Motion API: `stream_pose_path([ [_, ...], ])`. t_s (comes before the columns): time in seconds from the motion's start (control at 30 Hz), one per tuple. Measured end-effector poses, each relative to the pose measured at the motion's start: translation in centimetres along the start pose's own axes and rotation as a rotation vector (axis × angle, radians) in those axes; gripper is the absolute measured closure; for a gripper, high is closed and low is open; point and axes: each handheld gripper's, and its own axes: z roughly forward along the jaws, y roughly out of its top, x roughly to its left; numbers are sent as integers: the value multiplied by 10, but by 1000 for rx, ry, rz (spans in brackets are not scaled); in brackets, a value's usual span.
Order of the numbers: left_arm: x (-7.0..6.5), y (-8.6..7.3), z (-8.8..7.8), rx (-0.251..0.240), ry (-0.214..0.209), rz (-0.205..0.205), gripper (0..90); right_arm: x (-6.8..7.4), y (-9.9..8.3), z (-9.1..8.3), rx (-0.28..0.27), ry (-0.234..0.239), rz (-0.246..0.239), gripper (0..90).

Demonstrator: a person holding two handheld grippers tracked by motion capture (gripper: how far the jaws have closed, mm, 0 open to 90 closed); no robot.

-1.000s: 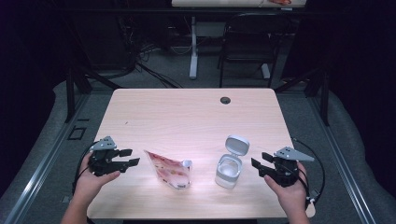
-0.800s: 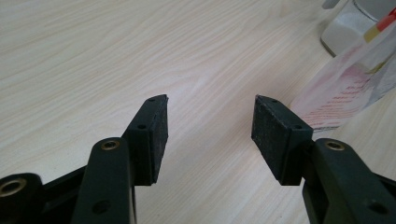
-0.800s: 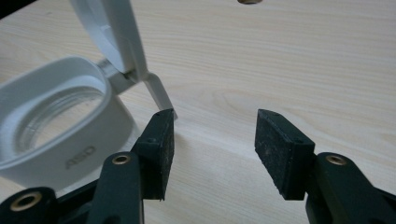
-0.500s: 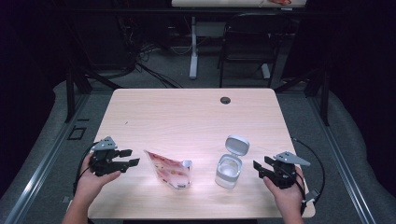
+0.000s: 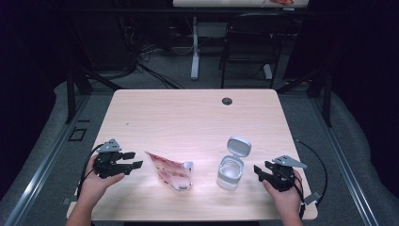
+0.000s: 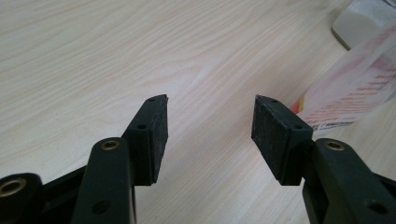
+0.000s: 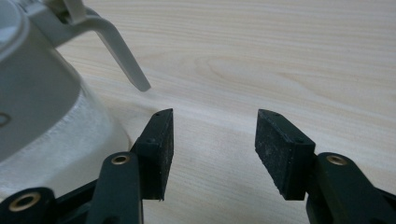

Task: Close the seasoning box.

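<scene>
On the worktop point(image 5: 188, 117), the jar point(image 5: 230, 171) stands lid-open with the pouch point(image 5: 170, 170) just left of it, flanked by the left gripper point(image 5: 135, 160) and right gripper point(image 5: 258, 170), both spread apart, likely poised to pour.

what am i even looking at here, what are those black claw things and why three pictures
The black claws are hand-held grippers, each with two jaws, and a person holds one in each hand. The high view looks down on a wooden table: the left gripper sits at its left and the right gripper at its right. The other two pictures come from small cameras riding on each gripper, looking along its own jaws.

On the table lie a clear plastic pouch with red print and a small clear jar with its grey flip lid standing open. The left gripper points toward the pouch, the right gripper sits beside the jar. Both are open and hold nothing.
</scene>
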Motion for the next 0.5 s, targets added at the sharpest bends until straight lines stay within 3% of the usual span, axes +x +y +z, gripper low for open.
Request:
stream_pose_path([
  [0.5,7,-6,0,-14,27,-34,462,4,-1,3,14,-2,-10,466],
])
